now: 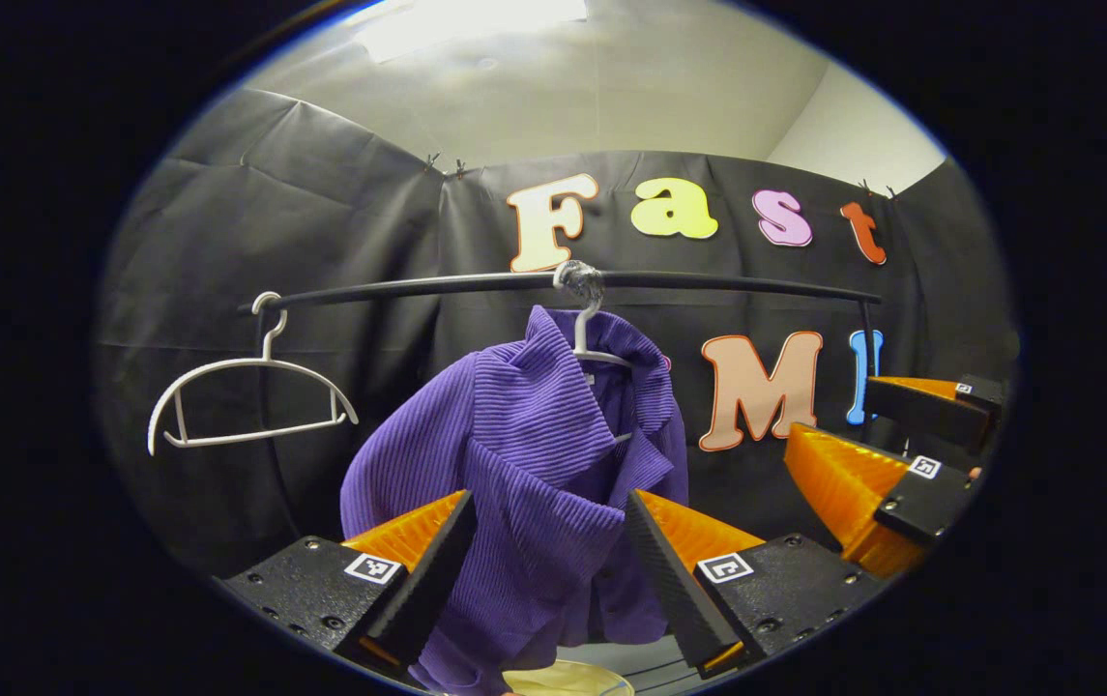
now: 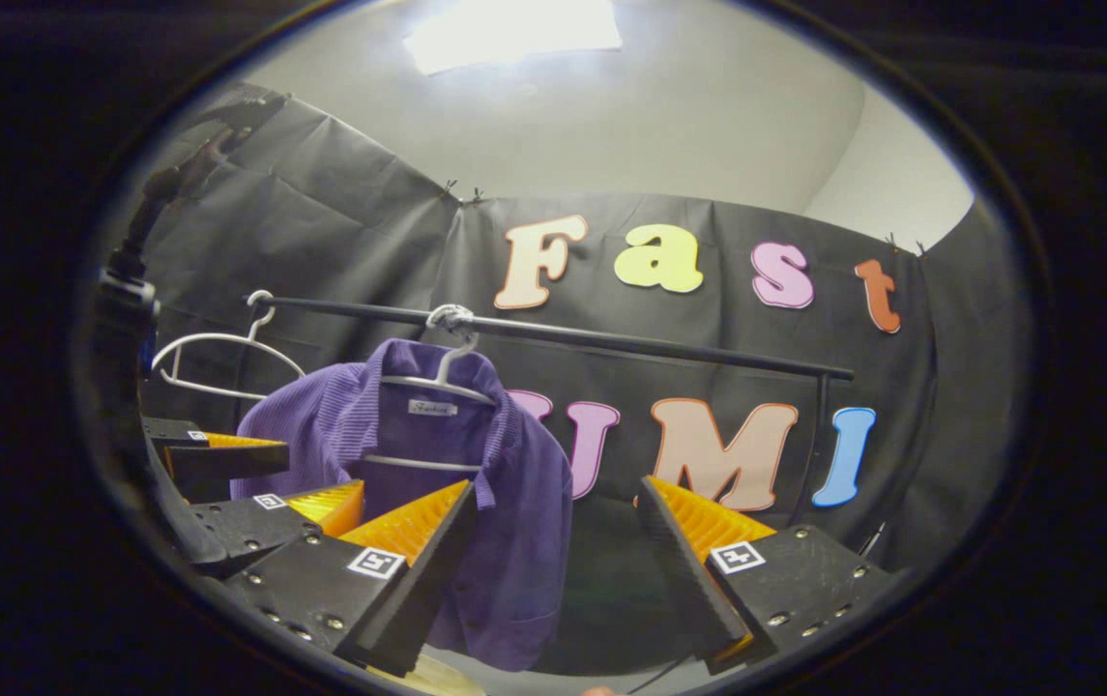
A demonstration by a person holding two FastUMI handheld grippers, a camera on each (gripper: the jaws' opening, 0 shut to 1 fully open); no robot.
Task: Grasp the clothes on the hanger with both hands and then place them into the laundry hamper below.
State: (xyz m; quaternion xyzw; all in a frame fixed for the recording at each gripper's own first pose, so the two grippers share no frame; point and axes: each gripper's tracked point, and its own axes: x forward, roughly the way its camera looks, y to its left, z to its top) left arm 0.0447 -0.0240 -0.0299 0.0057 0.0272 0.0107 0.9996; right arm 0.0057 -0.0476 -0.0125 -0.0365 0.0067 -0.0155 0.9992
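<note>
Purple shirt (image 1: 534, 464) on hanger (image 1: 590, 329), between wide-open left gripper (image 1: 548, 561) fingers, untouched, right gripper (image 2: 553, 570) wide open, empty, shirt beside its left finger

The left gripper (image 1: 545, 551) points at a purple ribbed shirt (image 1: 534, 464); its jaws stand apart, and the shirt shows between them with no visible contact. The shirt hangs on a white hanger (image 1: 592, 340) hooked near the middle of a black rail (image 1: 727, 283). A second, bare white hanger (image 1: 248, 396) hangs at the rail's left end. The right gripper (image 1: 901, 454) shows below the rail's right end, jaws apart.
</note>
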